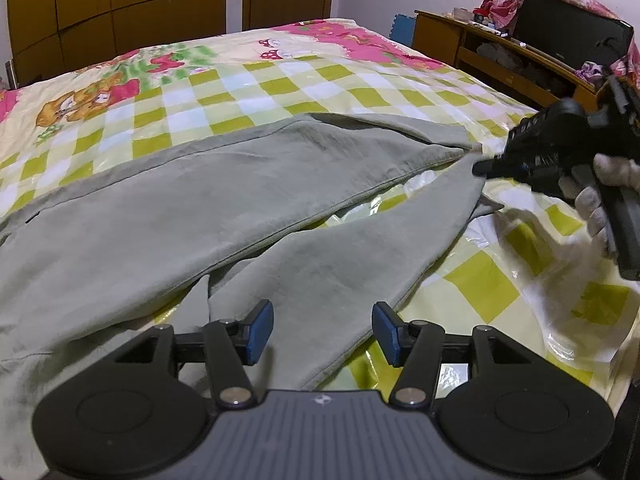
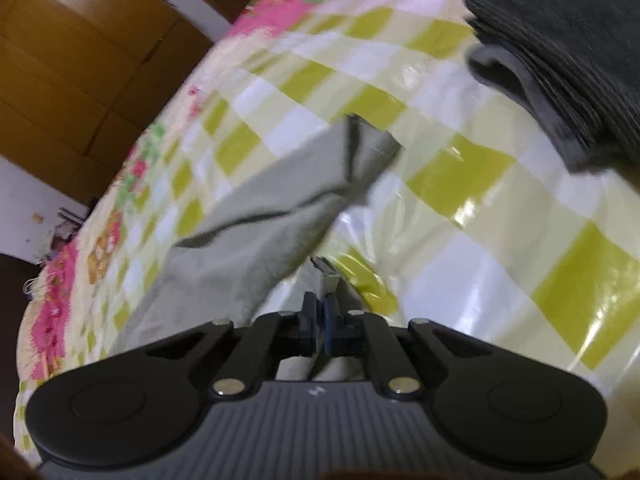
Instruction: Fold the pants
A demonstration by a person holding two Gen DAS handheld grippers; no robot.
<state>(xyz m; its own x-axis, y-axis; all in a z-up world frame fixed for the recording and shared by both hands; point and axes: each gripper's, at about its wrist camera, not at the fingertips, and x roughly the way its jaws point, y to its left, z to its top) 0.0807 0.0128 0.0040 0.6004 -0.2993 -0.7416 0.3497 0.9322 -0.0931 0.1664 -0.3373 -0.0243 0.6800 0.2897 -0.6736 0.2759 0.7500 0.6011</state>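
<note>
Grey-green pants lie spread on the bed, legs running to the right. My left gripper is open and empty, its blue pads just above the near leg's lower edge. My right gripper comes in from the right and pinches the near leg's hem. In the right wrist view the right gripper is shut on the pants, with cloth squeezed between the pads and the leg trailing away up and left.
The bed has a shiny yellow-green checked cover with pink cartoon prints at the far end. A stack of dark folded clothes sits on the bed. A wooden dresser stands at the right, a wardrobe behind.
</note>
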